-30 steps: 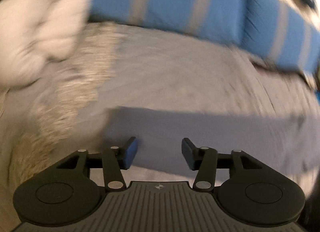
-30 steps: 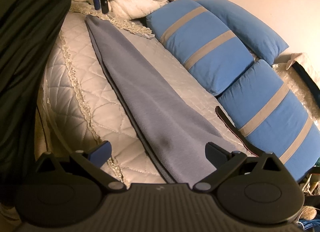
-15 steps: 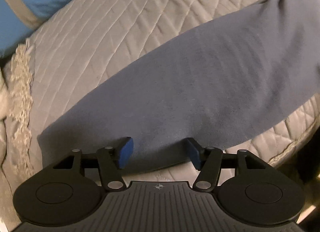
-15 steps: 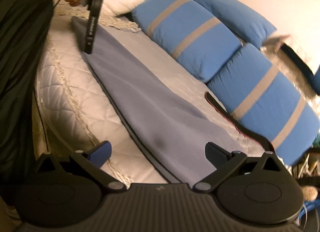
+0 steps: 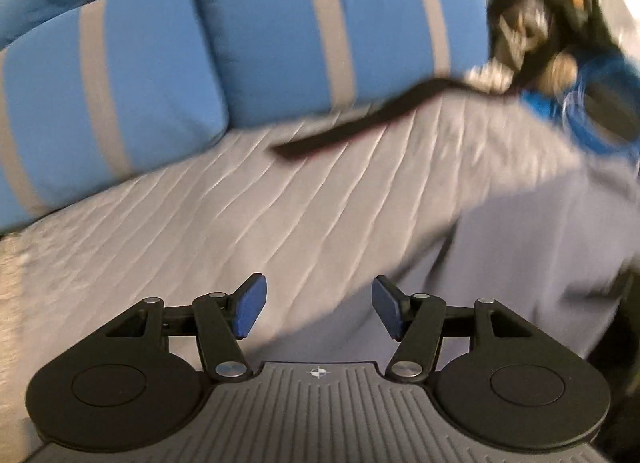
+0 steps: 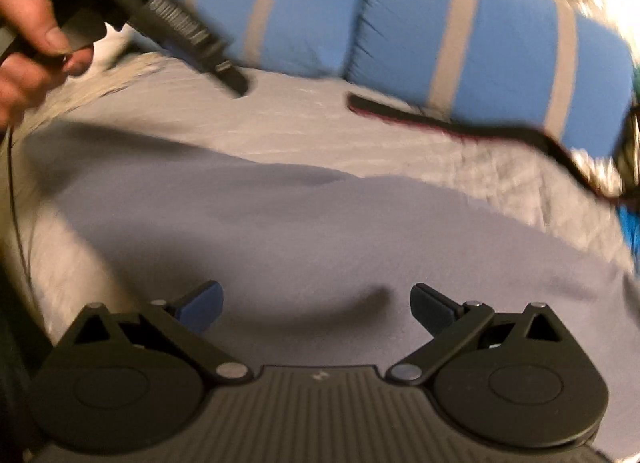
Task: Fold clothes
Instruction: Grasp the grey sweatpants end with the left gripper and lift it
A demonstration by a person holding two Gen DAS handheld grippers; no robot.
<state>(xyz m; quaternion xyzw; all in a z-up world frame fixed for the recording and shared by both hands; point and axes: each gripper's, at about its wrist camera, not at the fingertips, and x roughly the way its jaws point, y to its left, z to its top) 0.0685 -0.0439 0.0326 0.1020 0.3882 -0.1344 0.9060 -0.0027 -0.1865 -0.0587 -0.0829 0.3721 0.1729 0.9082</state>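
Both grippers swung toward pillows (image 6: pixel 460 31); left gripper (image 5: pixel 318 311) jaws just widened, empty; right gripper (image 6: pixel 316 309) jaws apart, empty — grey cloth (image 6: pixel 320 231) lies crosswise directly below right gripper.

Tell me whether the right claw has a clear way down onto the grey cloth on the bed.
Probably yes. The right claw stands open right over the grey cloth, nothing between them. The left claw hangs farther back near the blue pillows, out of the way.

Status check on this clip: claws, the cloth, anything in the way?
Left claw open, empty, just widened. Right claw open, empty. Grey cloth flat on bed, ungripped. Black strap beside pillows, clear of cloth.
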